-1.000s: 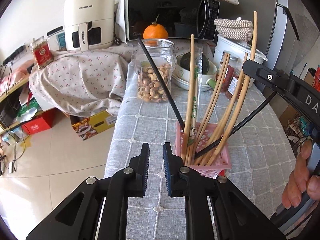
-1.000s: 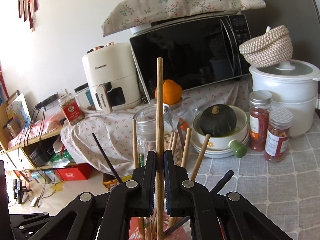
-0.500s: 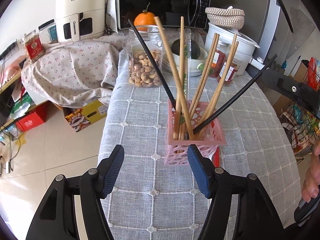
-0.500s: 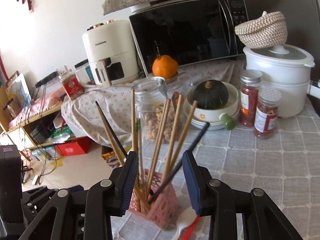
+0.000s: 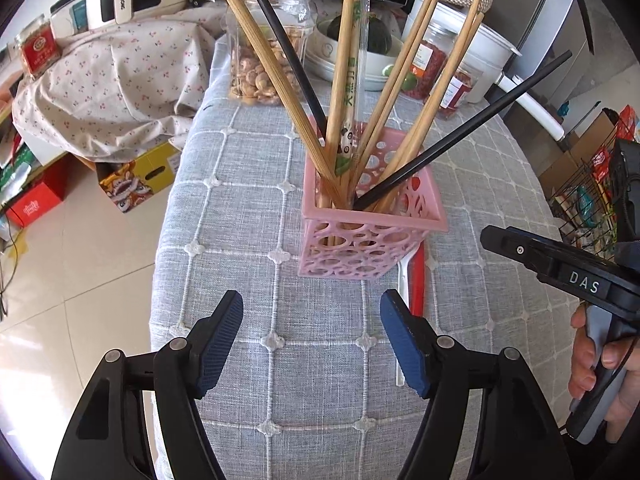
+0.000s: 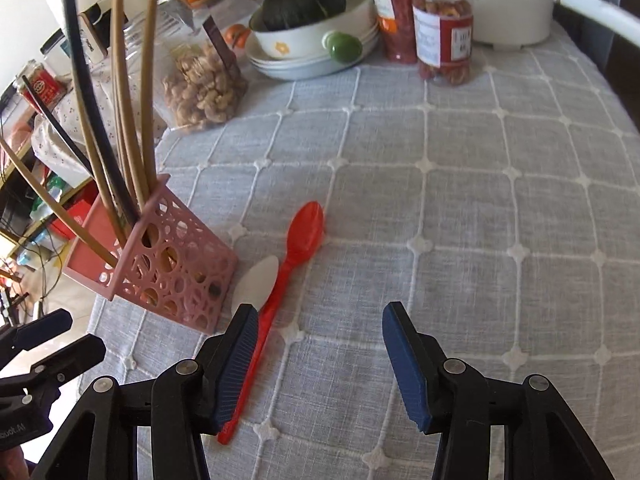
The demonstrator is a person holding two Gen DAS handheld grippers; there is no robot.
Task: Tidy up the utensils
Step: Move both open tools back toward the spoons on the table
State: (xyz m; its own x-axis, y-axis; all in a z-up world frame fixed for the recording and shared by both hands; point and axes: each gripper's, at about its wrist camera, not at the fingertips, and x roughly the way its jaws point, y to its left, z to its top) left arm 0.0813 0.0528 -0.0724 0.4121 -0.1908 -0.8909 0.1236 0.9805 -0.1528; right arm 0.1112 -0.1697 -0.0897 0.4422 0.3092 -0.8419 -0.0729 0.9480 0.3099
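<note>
A pink perforated basket (image 5: 368, 236) (image 6: 168, 272) stands on the grey checked tablecloth and holds several wooden chopsticks (image 5: 420, 120) and black chopsticks (image 5: 460, 132). A red plastic spoon (image 6: 294, 248) and a white plastic spoon (image 6: 258, 280) lie side by side on the cloth just right of the basket; in the left wrist view they show behind the basket (image 5: 418, 280). My left gripper (image 5: 312, 340) is open and empty, in front of the basket. My right gripper (image 6: 320, 360) is open and empty, its left finger over the red spoon's handle.
At the table's far end stand a glass jar of nuts (image 5: 264, 40), a bowl with a green squash (image 6: 308, 16), two red jars (image 6: 440, 32) and a white cooker (image 6: 516, 4). The table's left edge drops to the floor with boxes (image 5: 132, 180).
My right gripper let go of a wooden chopstick into the basket, opened, and dropped down toward the spoons. My left gripper opened wide and drew back from the basket.
</note>
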